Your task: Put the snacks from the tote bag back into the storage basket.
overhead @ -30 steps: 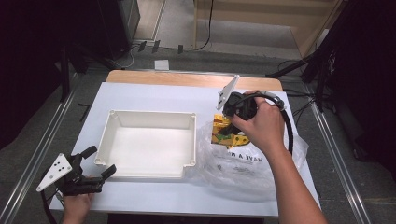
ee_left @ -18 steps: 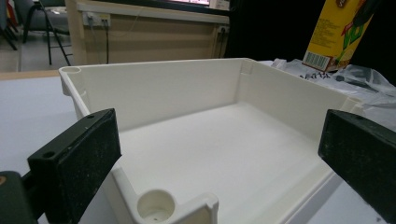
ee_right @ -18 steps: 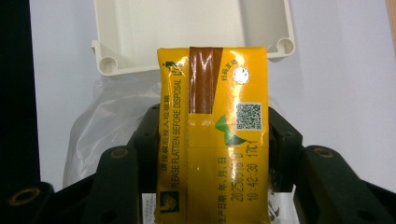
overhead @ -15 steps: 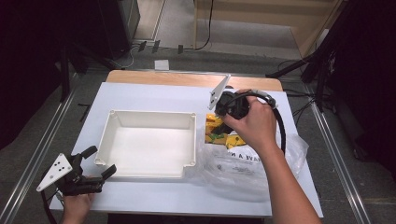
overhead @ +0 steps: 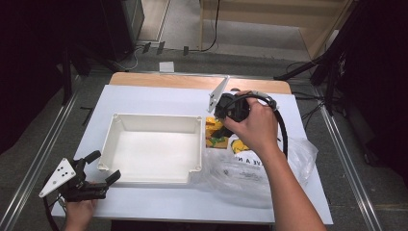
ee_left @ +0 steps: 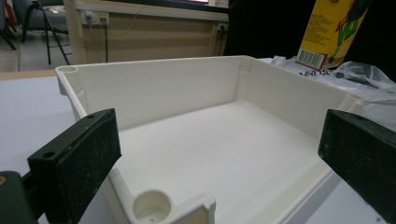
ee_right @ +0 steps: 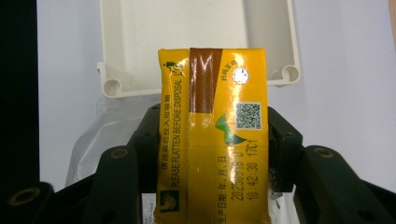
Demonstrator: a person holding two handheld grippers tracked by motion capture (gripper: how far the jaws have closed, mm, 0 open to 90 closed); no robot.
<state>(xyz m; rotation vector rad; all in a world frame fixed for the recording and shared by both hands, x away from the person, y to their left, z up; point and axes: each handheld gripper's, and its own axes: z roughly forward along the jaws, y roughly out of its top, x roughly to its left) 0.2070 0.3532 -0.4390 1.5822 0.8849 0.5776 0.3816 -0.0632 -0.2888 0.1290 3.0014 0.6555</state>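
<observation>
While the white-topped counter (overhead: 159, 98) carries a shallow white plastic tray (overhead: 153, 123), the right gripper (overhead: 222, 126) at its 3 o'clock pinches a yellow drink carton (ee_right: 217, 140), lower end cut off; the left gripper (overhead: 98, 168) at 7 o'clock stands spread.

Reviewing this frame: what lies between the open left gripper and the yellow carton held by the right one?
The white tray sits between the left gripper and the yellow carton, as the high view shows.
</observation>
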